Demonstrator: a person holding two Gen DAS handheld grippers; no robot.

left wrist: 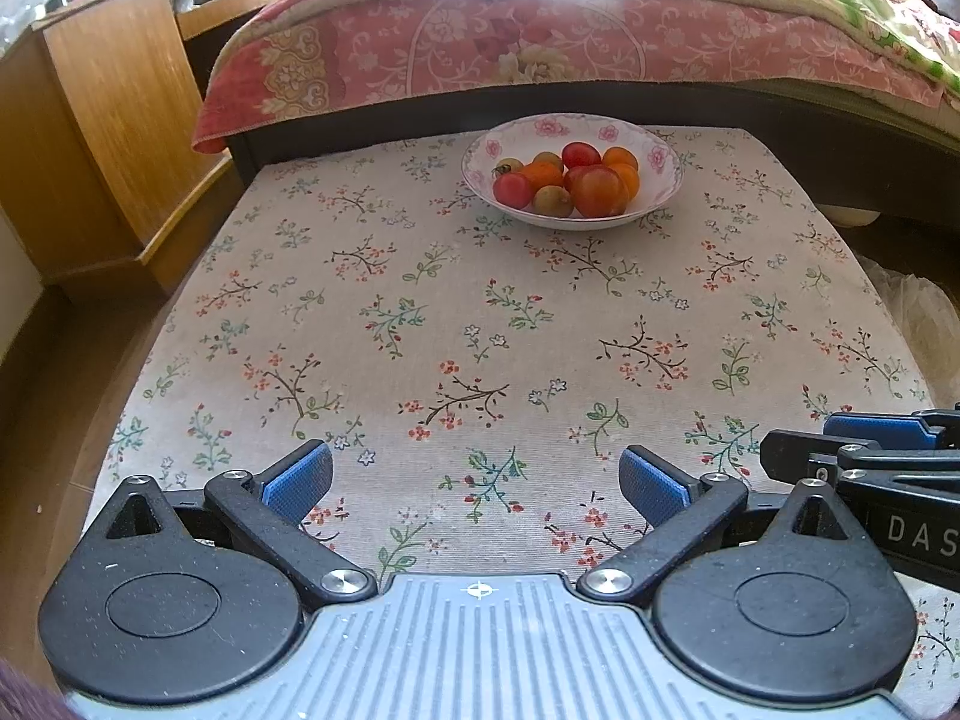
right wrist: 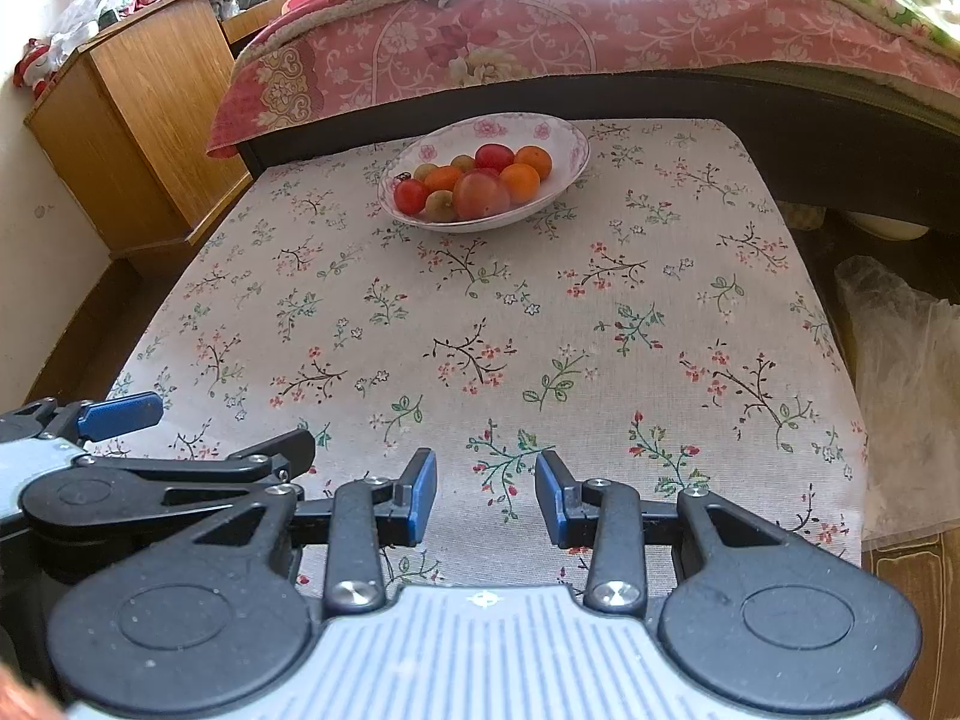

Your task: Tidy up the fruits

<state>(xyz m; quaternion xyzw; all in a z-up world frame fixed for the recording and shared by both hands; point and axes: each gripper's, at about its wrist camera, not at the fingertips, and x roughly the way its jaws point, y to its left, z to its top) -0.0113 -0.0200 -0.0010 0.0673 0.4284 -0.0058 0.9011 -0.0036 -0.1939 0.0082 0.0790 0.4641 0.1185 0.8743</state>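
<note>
A white floral bowl stands near the far edge of the table, also in the right wrist view. It holds several small fruits: red and orange tomatoes and small green-brown ones. My left gripper is open wide and empty, low over the near part of the table. My right gripper is open and empty, beside it on the right. Each gripper shows at the edge of the other's view. Both are far from the bowl.
The table carries a floral cloth. A bed with a pink quilt runs behind it. A wooden nightstand stands at the left. A clear plastic bag lies on the floor at the right.
</note>
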